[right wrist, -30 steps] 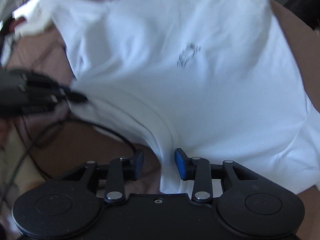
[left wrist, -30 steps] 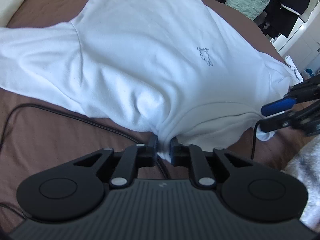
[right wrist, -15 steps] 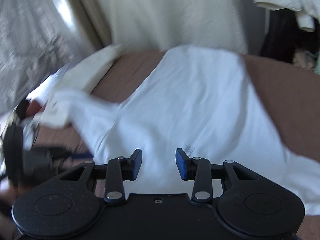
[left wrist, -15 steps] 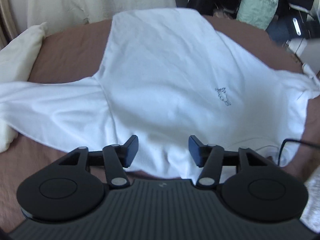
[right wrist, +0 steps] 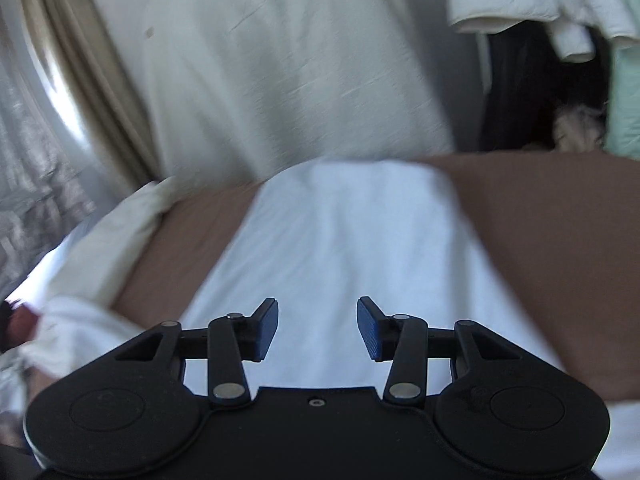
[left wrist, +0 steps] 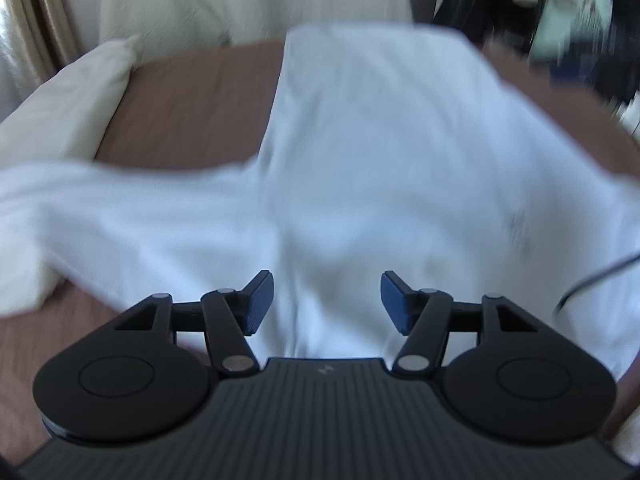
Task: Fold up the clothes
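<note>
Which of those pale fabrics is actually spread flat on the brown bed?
The white shirt. It lies flat across the brown bed, while the cream pillow sits bunched at the bed's edge and the cream curtain hangs behind.

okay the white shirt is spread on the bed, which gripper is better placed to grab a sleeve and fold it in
Probably the left. The left gripper is open over the white shirt, with the spread sleeve in its view. The right gripper, also open, faces the shirt's body; its view is too blurred to pick out a sleeve.

brown bedspread (right wrist: 552, 232), cream pillow (left wrist: 64, 108), pale curtain (right wrist: 280, 60) behind.
</note>
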